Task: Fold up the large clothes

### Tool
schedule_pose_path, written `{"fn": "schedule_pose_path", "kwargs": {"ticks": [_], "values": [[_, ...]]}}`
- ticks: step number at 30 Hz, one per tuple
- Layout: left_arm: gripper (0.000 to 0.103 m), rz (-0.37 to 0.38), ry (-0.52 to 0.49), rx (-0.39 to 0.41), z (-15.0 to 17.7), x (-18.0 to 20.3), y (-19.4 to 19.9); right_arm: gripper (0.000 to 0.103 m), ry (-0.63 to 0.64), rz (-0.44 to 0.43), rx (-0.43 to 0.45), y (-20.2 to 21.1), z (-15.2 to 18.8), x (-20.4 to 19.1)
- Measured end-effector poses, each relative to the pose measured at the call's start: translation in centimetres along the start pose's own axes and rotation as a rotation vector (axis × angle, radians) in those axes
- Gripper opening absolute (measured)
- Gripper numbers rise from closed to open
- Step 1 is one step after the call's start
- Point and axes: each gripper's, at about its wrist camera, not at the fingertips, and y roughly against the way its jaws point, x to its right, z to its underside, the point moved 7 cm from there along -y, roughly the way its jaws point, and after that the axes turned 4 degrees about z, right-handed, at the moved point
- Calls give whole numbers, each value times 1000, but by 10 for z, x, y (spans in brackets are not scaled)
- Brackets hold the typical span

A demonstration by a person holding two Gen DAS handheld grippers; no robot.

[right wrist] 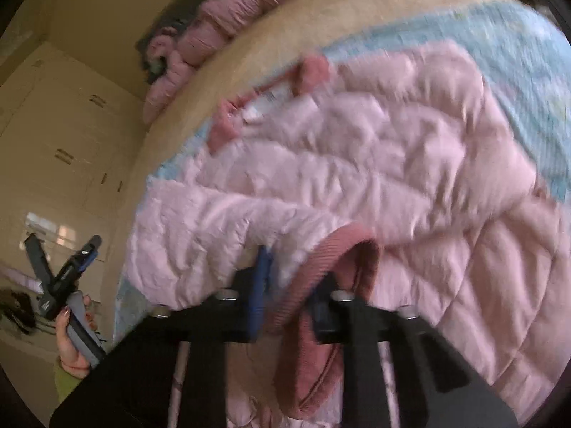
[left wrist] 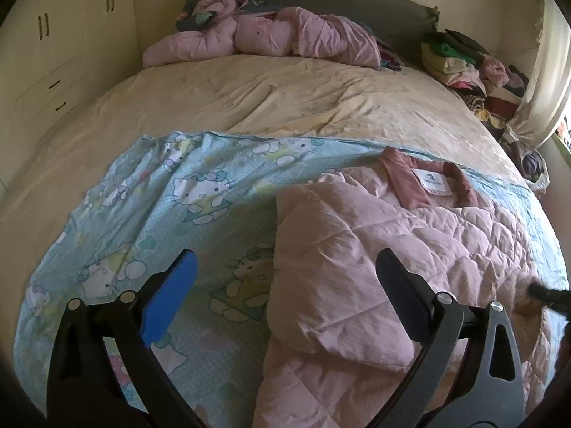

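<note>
A pink quilted jacket [left wrist: 385,246] lies on a blue cartoon-print sheet [left wrist: 171,207] spread over the near part of a bed [left wrist: 249,96]. In the left wrist view the jacket fills the area from about three to five o'clock, its darker pink collar [left wrist: 428,182] and white label toward one o'clock, one side folded in over the body.

The left gripper [left wrist: 285,274] hangs above the sheet and the jacket's folded edge with its jaws spread wide and nothing between them. In the right wrist view it shows again at eight o'clock, held in a hand [right wrist: 73,342] off the side of the bed.

The right gripper [right wrist: 292,285] is at six o'clock in its own blurred view. Its jaws are drawn together on the ribbed dark-pink cuff [right wrist: 321,271] of the jacket's sleeve.

At twelve o'clock in the left view a crumpled pink garment [left wrist: 264,39] lies by the headboard, and a pile of clothes [left wrist: 464,67] sits at two o'clock.
</note>
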Motion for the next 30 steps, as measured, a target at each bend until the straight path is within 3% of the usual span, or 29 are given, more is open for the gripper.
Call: {"fn": "schedule_pose_path", "kwargs": {"ticks": [3, 8, 13, 18, 21, 23, 26, 30], "values": [[94, -3, 25, 7, -5, -7, 1, 10, 138, 39, 113, 33, -22, -22], [94, 71, 57, -2, -10, -3, -5, 9, 333, 115, 289, 90, -64, -57], [94, 110, 44, -32, -5, 21, -28, 9, 401, 260, 298, 78, -84, -48], [93, 164, 25, -70, 5, 52, -51, 7, 363, 376, 243, 34, -82, -12], [77, 191, 4, -89, 10, 69, -63, 7, 331, 397, 226, 17, -81, 2], [52, 197, -10, -118, 17, 78, -74, 7, 337, 416, 222, 7, -79, 7], [46, 165, -51, -160, 29, 84, -89, 8, 334, 433, 215, -2, -77, 13], [46, 145, -85, -241, 48, 85, -114, 10, 343, 445, 187, -15, -74, 14]]}}
